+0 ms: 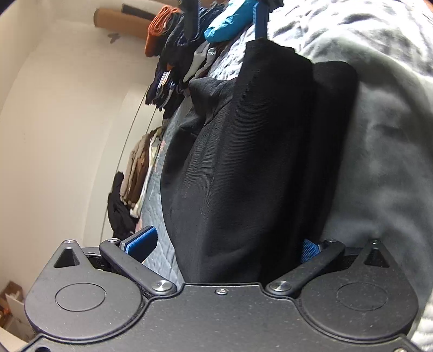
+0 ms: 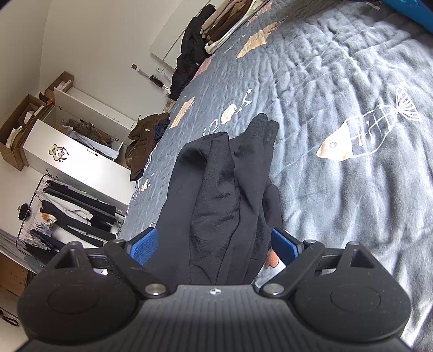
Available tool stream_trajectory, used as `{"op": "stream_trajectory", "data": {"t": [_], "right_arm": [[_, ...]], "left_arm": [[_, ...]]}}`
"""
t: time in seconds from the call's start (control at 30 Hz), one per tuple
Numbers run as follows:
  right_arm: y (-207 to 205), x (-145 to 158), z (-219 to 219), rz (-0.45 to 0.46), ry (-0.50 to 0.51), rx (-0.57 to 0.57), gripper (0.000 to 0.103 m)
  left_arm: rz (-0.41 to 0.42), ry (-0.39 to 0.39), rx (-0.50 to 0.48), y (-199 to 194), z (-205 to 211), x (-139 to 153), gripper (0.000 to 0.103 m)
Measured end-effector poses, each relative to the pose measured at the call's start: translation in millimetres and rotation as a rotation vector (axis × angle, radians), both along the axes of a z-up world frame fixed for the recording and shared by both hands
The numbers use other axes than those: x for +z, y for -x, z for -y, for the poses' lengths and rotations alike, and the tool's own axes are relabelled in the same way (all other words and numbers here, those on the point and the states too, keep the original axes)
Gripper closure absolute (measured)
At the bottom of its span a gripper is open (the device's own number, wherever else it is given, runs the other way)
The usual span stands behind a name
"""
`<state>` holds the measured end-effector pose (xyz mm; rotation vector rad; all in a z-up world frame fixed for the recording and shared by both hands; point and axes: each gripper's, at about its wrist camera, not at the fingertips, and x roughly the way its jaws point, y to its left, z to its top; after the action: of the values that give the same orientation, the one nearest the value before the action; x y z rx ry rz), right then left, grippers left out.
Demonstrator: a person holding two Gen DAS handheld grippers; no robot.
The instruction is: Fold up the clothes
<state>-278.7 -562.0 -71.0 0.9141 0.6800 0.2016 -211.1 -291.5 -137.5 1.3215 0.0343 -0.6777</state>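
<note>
Left wrist view: left gripper (image 1: 224, 249) jaws wide apart, blue pads (image 1: 142, 243) on both sides. Black garment (image 1: 243, 162) lies btwn the fingers, spread on the grey quilt (image 1: 379, 135), running away from cam; pads not pressing on the cloth, so nothing clamped. At far end of the garment another blue-padded gripper finger (image 1: 259, 24) comes down on/at its edge, contact unclear. Beyond: pile of mixed clothes (image 1: 173, 67) w/ orange item (image 1: 159, 27) and teal fabric (image 1: 230, 21). Folded beige/brown stack (image 1: 138, 168) at quilt edge near the white wall (image 1: 54, 108).

Right wrist view: right gripper (image 2: 215, 246) also apart, pads either side of black garment (image 2: 216, 189), which lies bunched in long folds on the quilt (image 2: 338, 81) w/ fish print (image 2: 360, 135). Pads not touching cloth as far as visible. Bkgd: white wardrobe (image 2: 81, 151), clothes rack (image 2: 67, 211), cardboard boxes (image 2: 21, 130), brown jacket (image 2: 146, 130) at quilt edge.
</note>
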Motion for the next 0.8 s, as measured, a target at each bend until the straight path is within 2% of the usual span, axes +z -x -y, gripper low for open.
{"op": "stream_trajectory", "data": {"t": [0.1, 0.27, 0.4, 0.47, 0.6, 0.8], "right_arm": [[0, 1, -1, 0.003, -0.002, 0.001, 0.013], [-5, 0, -4, -0.001, 0.0, 0.008, 0.013], [-5, -1, -3, -0.011, 0.003, 0.013, 0.013], [-5, -2, -2, -0.014, 0.002, 0.01, 0.013], [-5, -5, 1, -0.024, 0.002, 0.007, 0.013], [-6, -3, -2, -0.02, 0.004, 0.022, 0.013]], "left_arm": [[-0.003, 0.002, 0.007, -3, 3, -1, 0.0], [0.048, -0.01, 0.005, 4, 5, 2, 0.0], [-0.002, -0.045, -0.008, 20, -16, 10, 0.0], [-0.029, -0.036, -0.007, 26, -28, 19, 0.0], [-0.084, 0.051, 0.041, 26, -46, 52, 0.0], [-0.252, 0.256, 0.151, -7, -59, 116, 0.0]]}}
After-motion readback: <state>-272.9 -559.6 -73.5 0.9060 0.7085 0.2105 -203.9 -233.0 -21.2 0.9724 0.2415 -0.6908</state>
